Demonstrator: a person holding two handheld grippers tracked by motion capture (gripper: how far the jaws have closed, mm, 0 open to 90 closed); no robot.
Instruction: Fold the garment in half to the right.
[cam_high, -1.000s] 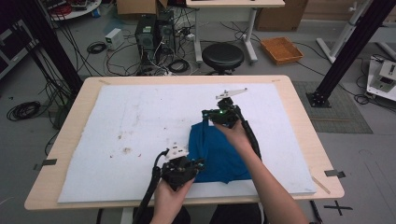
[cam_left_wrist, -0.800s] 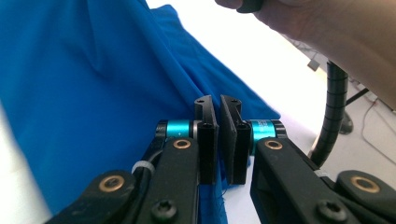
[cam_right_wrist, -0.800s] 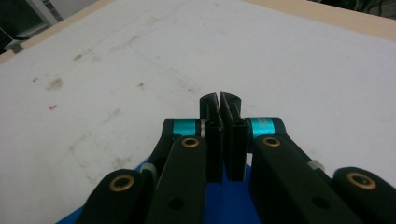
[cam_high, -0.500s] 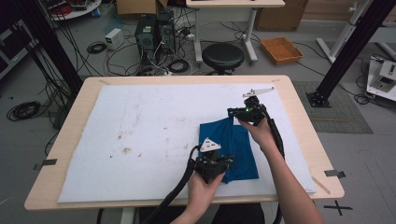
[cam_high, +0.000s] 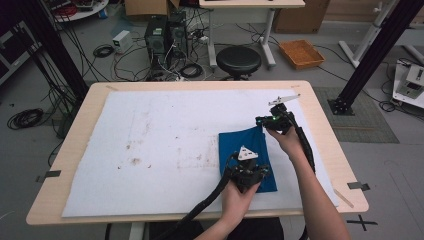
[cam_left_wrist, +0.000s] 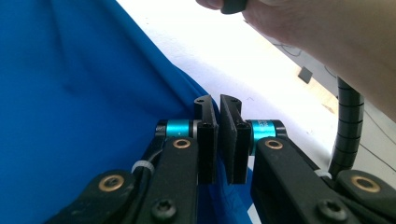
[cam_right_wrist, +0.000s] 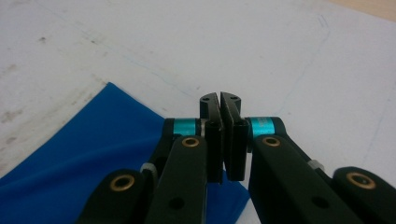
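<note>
Both claws pinch the blue cloth (cam_high: 244, 150) on the surface's white mat (cam_high: 150, 135) | my left claw (cam_high: 248, 176) clamps its near edge, right claw (cam_high: 265, 121) its far corner | I judge this keeps the fold taut and flat.

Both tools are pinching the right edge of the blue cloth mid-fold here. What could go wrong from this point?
1. The left tool and the right tool each hold just the very edge of the blue cloth, so a corner might slip free.
2. The cloth sits near the right edge of the white mat; a further pull could drag it off.
3. Uneven pulling could skew the fold.
</note>
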